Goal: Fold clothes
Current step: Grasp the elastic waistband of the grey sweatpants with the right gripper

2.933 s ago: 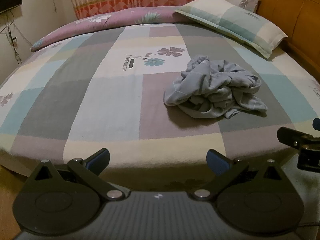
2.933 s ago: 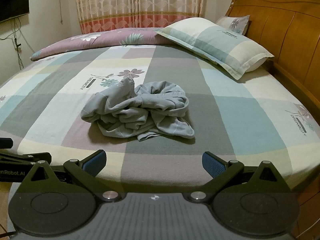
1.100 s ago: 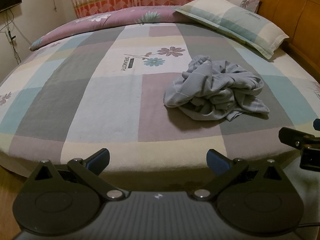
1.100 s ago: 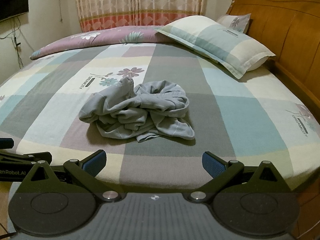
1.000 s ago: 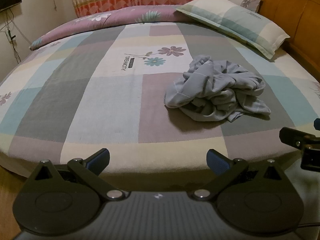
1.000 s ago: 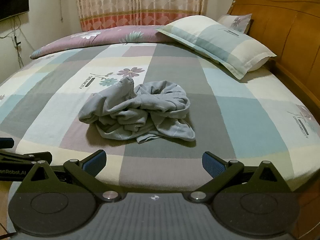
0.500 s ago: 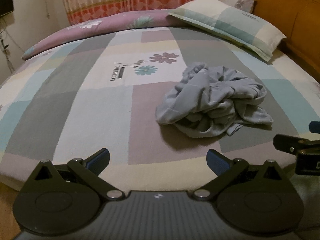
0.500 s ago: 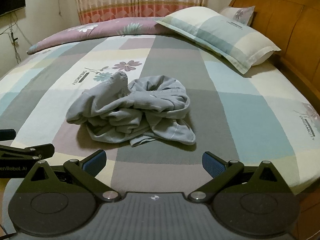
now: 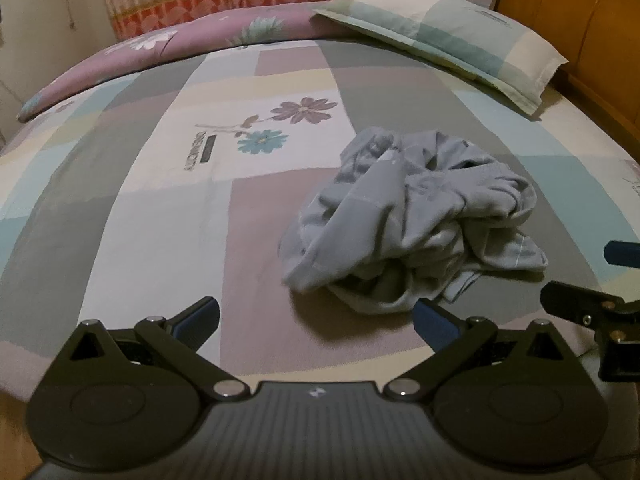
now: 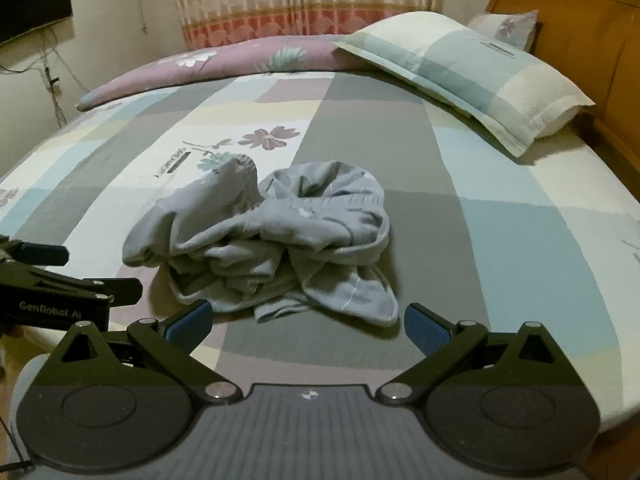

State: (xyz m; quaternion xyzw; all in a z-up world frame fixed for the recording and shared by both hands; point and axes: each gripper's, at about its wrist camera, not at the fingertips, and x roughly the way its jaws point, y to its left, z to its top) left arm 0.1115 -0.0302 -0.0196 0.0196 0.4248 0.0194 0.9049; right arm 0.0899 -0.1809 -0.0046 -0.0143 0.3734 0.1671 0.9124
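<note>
Grey garment (image 10: 276,240): crumpled heap, mid-bed (image 10: 500,232), its shape hidden in folds. Pillow (image 10: 472,72) at 1 o'clock. Left tongs (image 9: 316,320) and right tongs (image 10: 308,324): both spread apart, empty.

Crumpled garment (image 9: 412,220) mid-bed (image 9: 168,216), pillow (image 9: 444,36) behind it by headboard (image 9: 580,20)

Open bedspread (image 9: 168,216) around crumpled garment (image 9: 412,216)

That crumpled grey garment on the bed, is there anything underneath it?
The grey garment lies bunched on the patchwork bedsheet, over grey and mauve squares. Only sheet shows around its edges. Whatever sits beneath the heap or inside its folds is covered.
</note>
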